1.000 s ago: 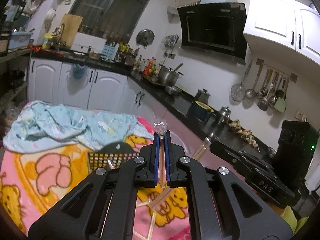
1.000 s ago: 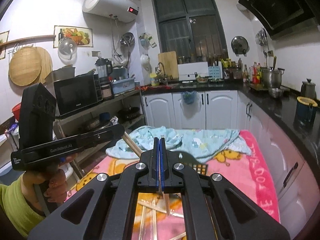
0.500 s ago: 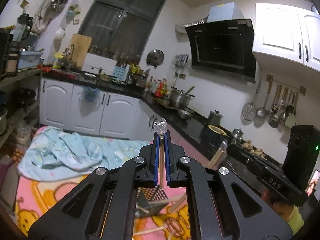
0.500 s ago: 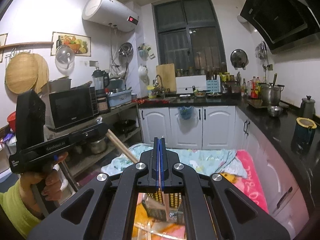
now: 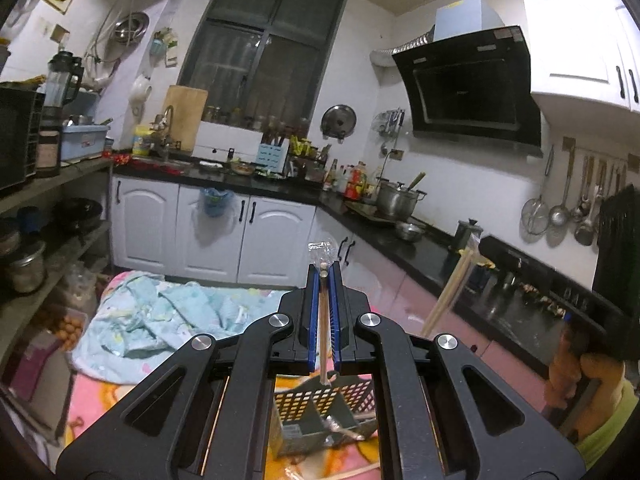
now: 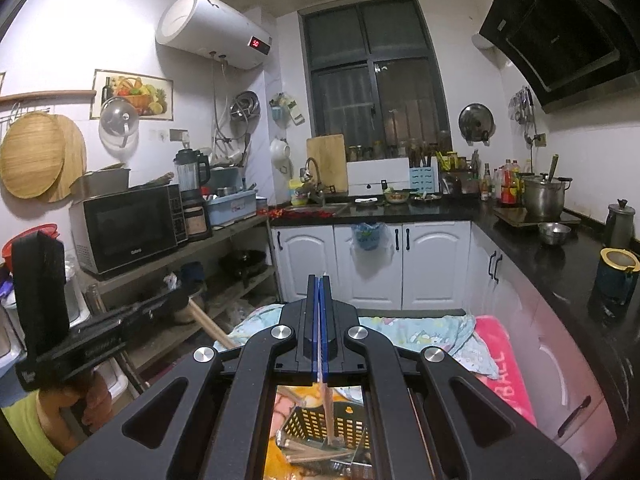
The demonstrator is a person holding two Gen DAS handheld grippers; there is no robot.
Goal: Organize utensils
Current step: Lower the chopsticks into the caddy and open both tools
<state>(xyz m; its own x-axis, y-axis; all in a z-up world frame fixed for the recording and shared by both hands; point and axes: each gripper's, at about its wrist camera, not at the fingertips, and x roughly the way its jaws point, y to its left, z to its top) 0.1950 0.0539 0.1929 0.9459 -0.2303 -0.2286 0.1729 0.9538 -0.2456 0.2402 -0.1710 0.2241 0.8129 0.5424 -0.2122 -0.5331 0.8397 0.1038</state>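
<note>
Left gripper (image 5: 325,276) clamped on chopstick (image 5: 323,332); right gripper (image 6: 319,280) likewise; perforated basket (image 5: 316,404) at 6 o'clock, stick axes pointing into it

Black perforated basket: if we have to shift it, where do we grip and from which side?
Probably the thin top rim of the basket, from above, one finger inside and one outside: its mouth looks open upward and the walls are thin. Stay clear of the divider and the utensils inside. The left gripper and right gripper are each shut on a chopstick; free one first.
</note>
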